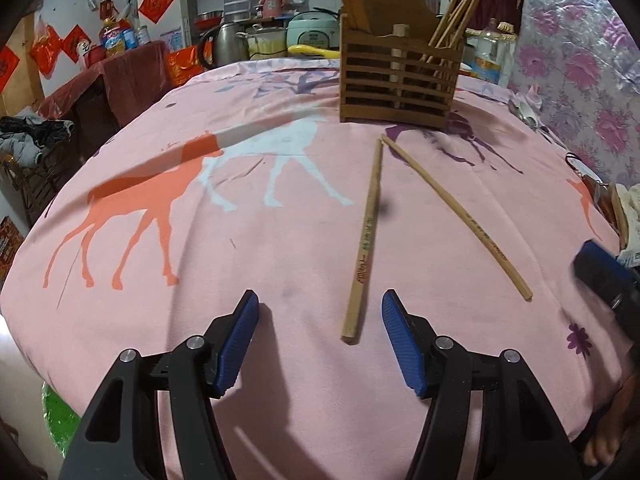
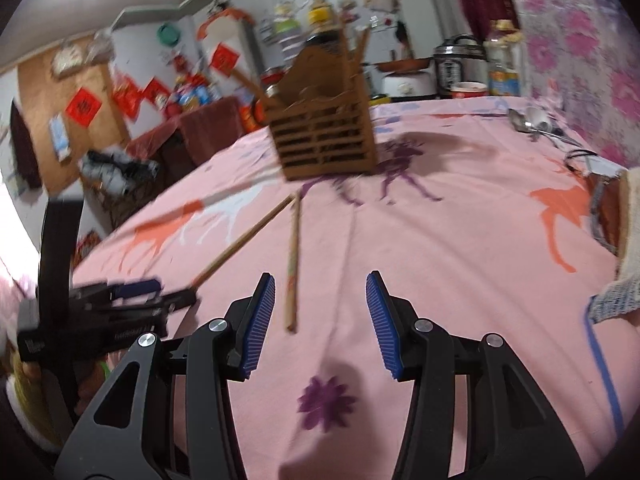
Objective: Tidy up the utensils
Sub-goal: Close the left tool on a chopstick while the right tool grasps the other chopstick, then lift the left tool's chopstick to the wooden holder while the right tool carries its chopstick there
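Black gripper (image 1: 320,312) frames, ribbed blue pads (image 1: 238,344), silver screws.

White wall (image 1: 176,12) with red paper squares (image 1: 157,3); floral curtain (image 1: 580,72) at right; pink deer-print cloth (image 1: 240,248) covers the worktop.

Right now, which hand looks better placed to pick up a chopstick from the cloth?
Probably the left gripper: the near chopstick ends between its open fingers. The right gripper is open too, with the other chopstick nearly as close.
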`<state>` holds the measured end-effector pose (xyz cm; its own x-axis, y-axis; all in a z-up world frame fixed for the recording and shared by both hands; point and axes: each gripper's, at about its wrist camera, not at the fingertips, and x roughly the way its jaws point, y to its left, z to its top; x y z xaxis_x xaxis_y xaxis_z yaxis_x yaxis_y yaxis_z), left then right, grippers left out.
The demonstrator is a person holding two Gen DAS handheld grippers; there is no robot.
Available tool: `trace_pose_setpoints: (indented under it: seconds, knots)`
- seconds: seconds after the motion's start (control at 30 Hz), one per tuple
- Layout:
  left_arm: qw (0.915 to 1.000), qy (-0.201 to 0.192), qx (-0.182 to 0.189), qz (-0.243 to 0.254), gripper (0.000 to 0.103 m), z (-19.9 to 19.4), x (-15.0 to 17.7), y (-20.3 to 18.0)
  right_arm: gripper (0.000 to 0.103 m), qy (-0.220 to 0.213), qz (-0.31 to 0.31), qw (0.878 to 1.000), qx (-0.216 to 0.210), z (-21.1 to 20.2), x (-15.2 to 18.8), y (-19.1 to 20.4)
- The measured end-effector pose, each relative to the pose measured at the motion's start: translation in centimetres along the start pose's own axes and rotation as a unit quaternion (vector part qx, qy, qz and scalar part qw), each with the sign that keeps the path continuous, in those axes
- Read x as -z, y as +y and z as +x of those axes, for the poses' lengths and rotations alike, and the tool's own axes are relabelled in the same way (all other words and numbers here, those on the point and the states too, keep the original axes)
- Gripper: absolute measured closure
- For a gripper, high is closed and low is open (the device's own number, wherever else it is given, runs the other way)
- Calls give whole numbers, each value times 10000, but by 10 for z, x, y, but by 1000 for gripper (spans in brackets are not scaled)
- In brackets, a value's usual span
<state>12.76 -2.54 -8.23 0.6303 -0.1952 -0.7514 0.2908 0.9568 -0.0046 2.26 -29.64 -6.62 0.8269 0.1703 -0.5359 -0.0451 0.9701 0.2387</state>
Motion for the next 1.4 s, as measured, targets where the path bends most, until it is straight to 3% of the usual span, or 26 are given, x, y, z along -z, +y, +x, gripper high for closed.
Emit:
trace_pose_setpoints:
  seconds: [0.3,0.43,0.67,0.73,0.9,1.03,1.4]
  knots:
    - [9998,-172,59,36,50,-2,6,2,58,269,-358,9990,1,14,10,21]
    - [9995,-252,119,116,67,-2,7,-1,72,423,-292,9987,55,24,11,19]
    - [9986,-310,317,284,95,-4,10,-11,82,440,-521,9971,331,30,15,24]
    - [9985,-309,342,307,96,-6,10,-13,97,432,-482,9976,262,30,15,22]
    - [9984,-284,372,319,97,-12,11,-14,97,348,-370,9986,177,24,13,18]
    - [9985,-365,292,299,97,-26,6,-13,97,18,-393,9991,182,4,1,20]
    - [9937,-1060,82,367,97,-103,-14,-20,97,-1090,-402,9932,-7,-74,-41,32]
